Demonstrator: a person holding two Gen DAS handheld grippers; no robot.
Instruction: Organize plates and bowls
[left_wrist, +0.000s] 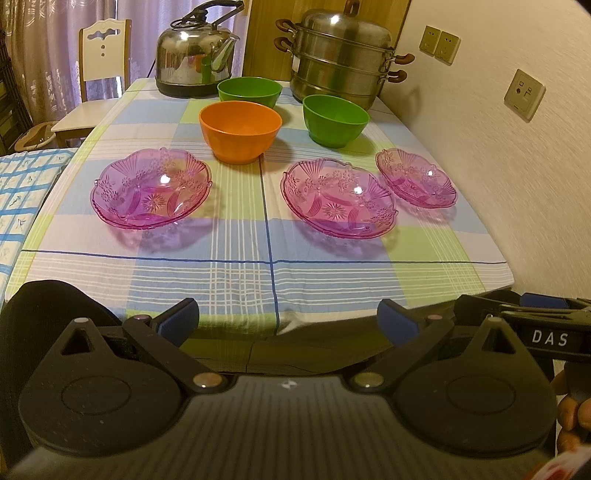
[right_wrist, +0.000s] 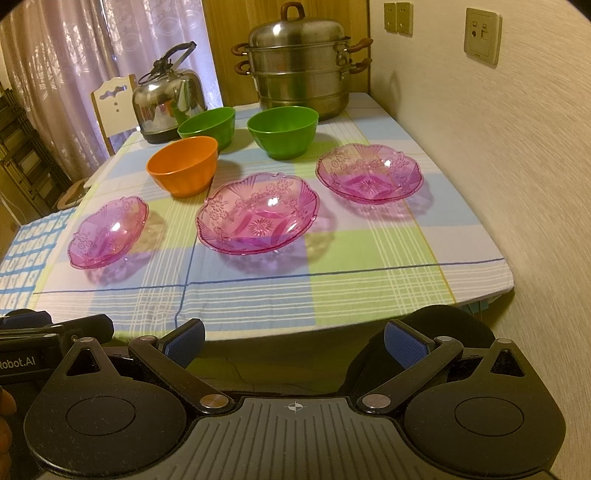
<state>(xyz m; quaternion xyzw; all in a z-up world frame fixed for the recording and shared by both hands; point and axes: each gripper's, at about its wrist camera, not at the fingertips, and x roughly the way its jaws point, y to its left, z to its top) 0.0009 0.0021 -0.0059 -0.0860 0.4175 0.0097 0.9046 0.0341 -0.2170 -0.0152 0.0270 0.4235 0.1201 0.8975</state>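
Observation:
Three pink see-through plates lie in a row on the checked tablecloth: the left plate (left_wrist: 151, 188) (right_wrist: 108, 232), the middle plate (left_wrist: 338, 197) (right_wrist: 258, 213) and the right plate (left_wrist: 415, 178) (right_wrist: 369, 172). Behind them stand an orange bowl (left_wrist: 240, 125) (right_wrist: 183, 164) and two green bowls, one at the back (left_wrist: 249, 90) (right_wrist: 207, 123) and one to the right (left_wrist: 334, 118) (right_wrist: 282, 125). My left gripper (left_wrist: 288, 319) is open and empty before the table's front edge. My right gripper (right_wrist: 293, 341) is open and empty too, beside it.
A steel kettle (left_wrist: 194, 55) (right_wrist: 168, 101) and a stacked steel steamer pot (left_wrist: 341, 55) (right_wrist: 299, 62) stand at the back of the table (left_wrist: 332, 280). A wall with sockets (left_wrist: 524, 94) runs along the right. A white chair (left_wrist: 103, 55) stands far left.

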